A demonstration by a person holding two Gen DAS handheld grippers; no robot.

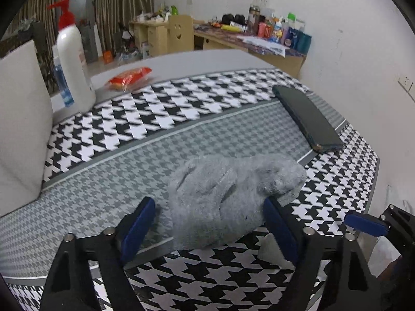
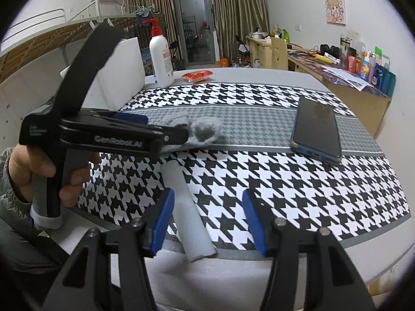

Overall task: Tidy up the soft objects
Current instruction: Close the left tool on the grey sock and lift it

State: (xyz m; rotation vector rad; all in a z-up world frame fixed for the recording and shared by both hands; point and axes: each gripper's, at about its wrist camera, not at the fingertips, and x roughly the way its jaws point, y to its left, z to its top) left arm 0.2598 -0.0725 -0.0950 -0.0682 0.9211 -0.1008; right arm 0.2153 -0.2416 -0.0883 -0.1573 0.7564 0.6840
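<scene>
The left gripper (image 1: 210, 223) stands over a fluffy grey sock (image 1: 228, 197) that lies on the houndstooth cloth (image 1: 145, 119). Its two blue pads are wide apart, one on each side of the sock. The right-side pad (image 1: 280, 228) touches the sock's edge; the left-side pad (image 1: 140, 225) is just beside the sock, with a small gap. The pads do not squeeze it. From the right wrist view, a hand (image 2: 39, 165) holds this gripper by its handle.

The right gripper (image 2: 207, 220) is about half open. A rolled grey sock (image 2: 186, 212) lies on the cloth between its blue fingers (image 2: 163, 223), nearer to the left one, and I cannot tell if it touches that one.

A dark phone (image 2: 316, 129) lies well apart, on the grey band.
</scene>
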